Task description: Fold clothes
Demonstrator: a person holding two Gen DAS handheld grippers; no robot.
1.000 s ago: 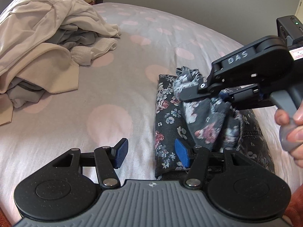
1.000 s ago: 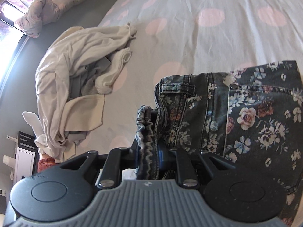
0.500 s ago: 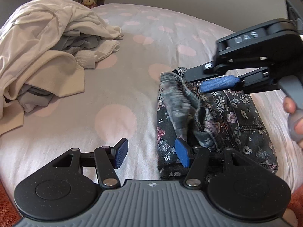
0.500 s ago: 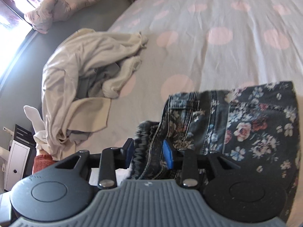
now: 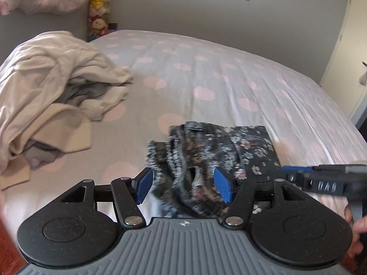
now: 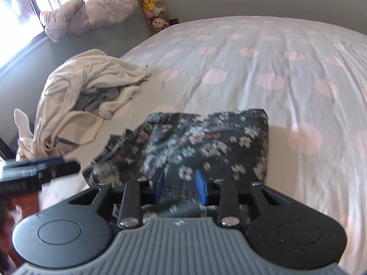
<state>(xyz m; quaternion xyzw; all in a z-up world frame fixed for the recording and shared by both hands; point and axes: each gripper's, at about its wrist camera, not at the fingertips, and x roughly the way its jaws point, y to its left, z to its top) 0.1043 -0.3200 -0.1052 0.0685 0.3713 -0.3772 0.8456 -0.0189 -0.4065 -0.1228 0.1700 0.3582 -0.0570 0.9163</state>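
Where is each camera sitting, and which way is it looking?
Left wrist: rides on the left gripper, looking down along its blue pads at the floral shorts bunched between them; the right gripper and a hand show at right.
Right wrist: rides on the right gripper, facing the shorts; the left gripper shows at left.
Both share: the spotted bed, the pale clothes pile, the plush toys.

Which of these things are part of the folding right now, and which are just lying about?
In use: floral denim garment; left tool, opening around bunched cloth; right tool, closing over it.

Lying about: cream clothes pile; spotted bedsheet; plush toys; crumpled pink duvet.
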